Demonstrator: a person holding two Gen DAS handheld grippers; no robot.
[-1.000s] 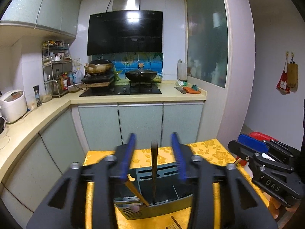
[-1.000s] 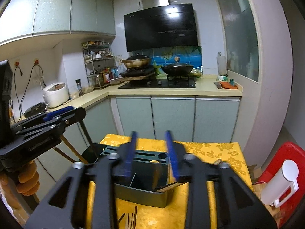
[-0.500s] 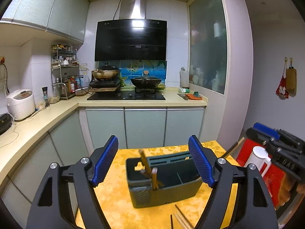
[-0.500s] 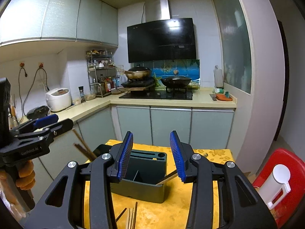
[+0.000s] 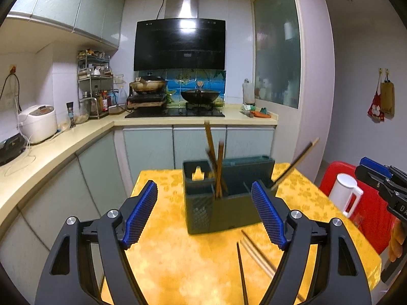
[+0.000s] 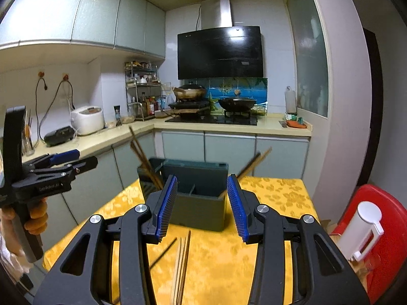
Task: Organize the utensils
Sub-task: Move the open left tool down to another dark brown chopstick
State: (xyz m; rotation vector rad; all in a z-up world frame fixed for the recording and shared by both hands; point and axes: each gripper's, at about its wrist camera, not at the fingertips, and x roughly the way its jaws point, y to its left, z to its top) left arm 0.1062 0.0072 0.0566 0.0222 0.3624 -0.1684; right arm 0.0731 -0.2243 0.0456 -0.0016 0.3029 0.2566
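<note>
**Both grippers empty before the utensil holder**

The left gripper (image 5: 204, 214) is held wide apart, its jaws having just been opening, with nothing between them. The right gripper (image 6: 202, 207) is parted more narrowly and is likewise empty. Centred in both views, one dark utensil holder (image 5: 229, 198) is seen on the yellow worktop (image 5: 162, 267). About three chopsticks (image 5: 216, 162) stand in its left compartment and two lean out at the right; loose chopsticks (image 6: 182, 267), about four, lie in front.
</note>
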